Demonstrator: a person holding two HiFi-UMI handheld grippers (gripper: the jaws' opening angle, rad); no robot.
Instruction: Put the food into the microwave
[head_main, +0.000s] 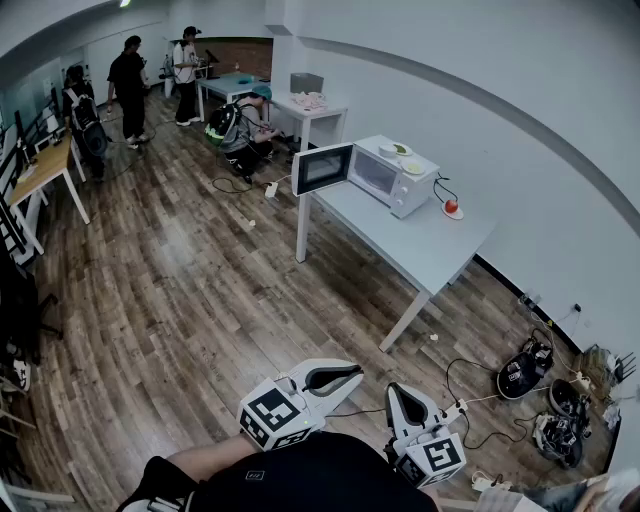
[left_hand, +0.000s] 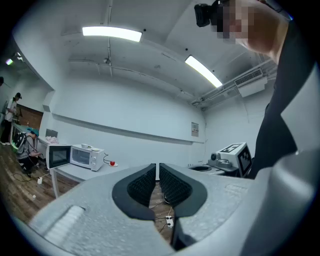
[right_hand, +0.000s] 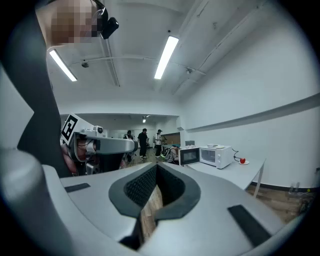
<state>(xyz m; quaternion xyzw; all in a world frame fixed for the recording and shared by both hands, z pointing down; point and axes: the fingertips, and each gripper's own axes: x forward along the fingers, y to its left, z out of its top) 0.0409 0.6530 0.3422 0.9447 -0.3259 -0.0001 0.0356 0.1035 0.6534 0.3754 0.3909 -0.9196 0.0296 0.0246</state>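
Observation:
A white microwave (head_main: 388, 176) stands on a grey table (head_main: 432, 246) across the room, its door (head_main: 322, 167) swung open to the left. A small red food item (head_main: 451, 206) lies on a little plate to the right of it. The same microwave (left_hand: 86, 156) (right_hand: 216, 155) and red item (left_hand: 113, 163) (right_hand: 242, 160) show far off in both gripper views. My left gripper (head_main: 336, 376) (left_hand: 158, 165) and right gripper (head_main: 402, 396) (right_hand: 156, 166) are held level near my body, far from the table. Both are shut with nothing between the jaws.
Two plates (head_main: 401, 150) rest on top of the microwave. Cables, a power strip and bags (head_main: 524, 372) lie on the wood floor by the right wall. Several people (head_main: 128, 84) and more tables (head_main: 232, 86) are at the far end, with desks (head_main: 40, 170) along the left.

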